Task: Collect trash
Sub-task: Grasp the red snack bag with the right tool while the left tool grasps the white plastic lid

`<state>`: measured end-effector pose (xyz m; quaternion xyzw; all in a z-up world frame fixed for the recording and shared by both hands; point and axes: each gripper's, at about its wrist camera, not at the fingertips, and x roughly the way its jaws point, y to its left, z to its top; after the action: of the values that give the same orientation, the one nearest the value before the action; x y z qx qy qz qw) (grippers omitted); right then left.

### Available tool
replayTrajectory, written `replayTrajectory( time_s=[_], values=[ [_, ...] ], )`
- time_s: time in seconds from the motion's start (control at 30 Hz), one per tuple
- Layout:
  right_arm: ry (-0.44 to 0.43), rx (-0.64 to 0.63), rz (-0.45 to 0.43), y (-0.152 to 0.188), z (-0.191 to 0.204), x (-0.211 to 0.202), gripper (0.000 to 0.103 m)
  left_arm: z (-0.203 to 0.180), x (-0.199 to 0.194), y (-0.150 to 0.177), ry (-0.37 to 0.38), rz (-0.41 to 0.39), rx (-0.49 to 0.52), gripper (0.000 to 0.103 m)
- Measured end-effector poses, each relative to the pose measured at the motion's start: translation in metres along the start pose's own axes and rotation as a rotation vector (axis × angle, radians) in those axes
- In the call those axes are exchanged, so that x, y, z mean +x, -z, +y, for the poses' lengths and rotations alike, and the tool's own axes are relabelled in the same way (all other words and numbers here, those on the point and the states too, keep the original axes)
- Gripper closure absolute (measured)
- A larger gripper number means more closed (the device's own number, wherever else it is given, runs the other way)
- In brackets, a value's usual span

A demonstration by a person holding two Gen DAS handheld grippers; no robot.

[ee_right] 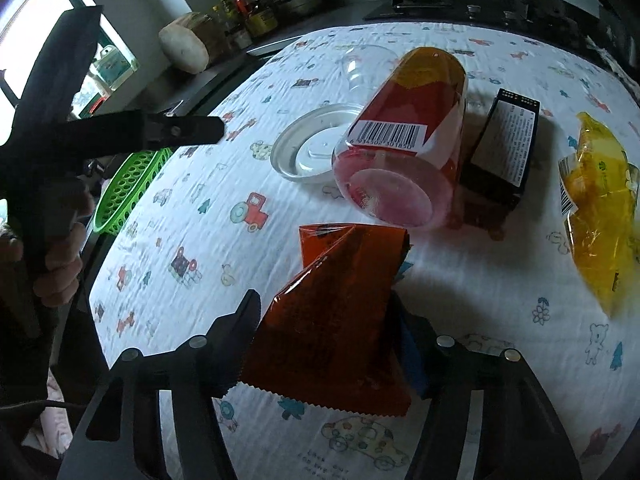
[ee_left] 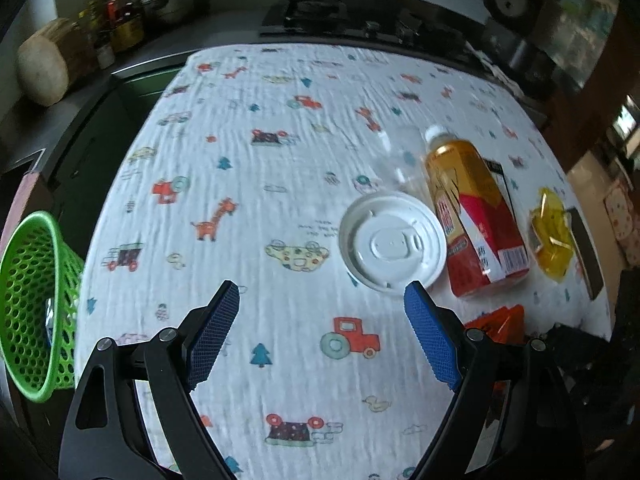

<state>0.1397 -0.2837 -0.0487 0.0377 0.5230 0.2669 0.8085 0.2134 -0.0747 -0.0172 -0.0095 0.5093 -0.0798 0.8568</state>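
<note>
The right gripper (ee_right: pixel 324 328) has its jaws either side of an orange-red foil wrapper (ee_right: pixel 332 312), both pads against the foil, pinching it; the wrapper's zigzag-cut end points back toward the camera and its crumpled far end rests on the table (ee_right: pixel 460 280). The left gripper (ee_left: pixel 322 300) hangs spread wide over bare printed cloth, nothing between its blue pads (ee_left: pixel 214 340), the right-hand pad's tip just at the near rim of a white plastic lid (ee_left: pixel 392 240).

Beyond the wrapper lies a bottle (ee_right: pixel 404 136) on its side (red and yellow label, barcode up, clear base toward the right camera, white cap at the far end), holding amber liquid. The lid lies flat, touching the bottle's left flank. Behind both sits a clear plastic cup (ee_right: pixel 360 68), contents not discernible. On the bottle's other side lies a small black box (ee_right: pixel 504 144), then a yellow crinkled bag (ee_right: pixel 596 208) near the table's edge.

A green perforated basket (ee_left: pixel 32 308) stands off the table's left edge; something small and pale shows inside, too blurred to identify.
</note>
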Motion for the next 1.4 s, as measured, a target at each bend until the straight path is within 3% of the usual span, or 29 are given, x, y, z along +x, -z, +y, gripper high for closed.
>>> replayTrajectory(
  time_s=[0.23,0.6,1.4],
  values=[
    [-0.013,-0.006,-0.002,0.002,-0.001,-0.006,0.050,-0.018,0.016,0.001,-0.004,0.008,0.089,0.013],
    [0.008,0.007,-0.019,0.011,-0.019,-0.027,0.051,-0.043,0.039,0.001,-0.004,-0.006,0.270,0.006],
    [-0.024,-0.008,-0.006,0.006,-0.027,-0.020,0.051,-0.060,0.083,-0.018,0.068,0.021,0.398,0.005]
  ],
)
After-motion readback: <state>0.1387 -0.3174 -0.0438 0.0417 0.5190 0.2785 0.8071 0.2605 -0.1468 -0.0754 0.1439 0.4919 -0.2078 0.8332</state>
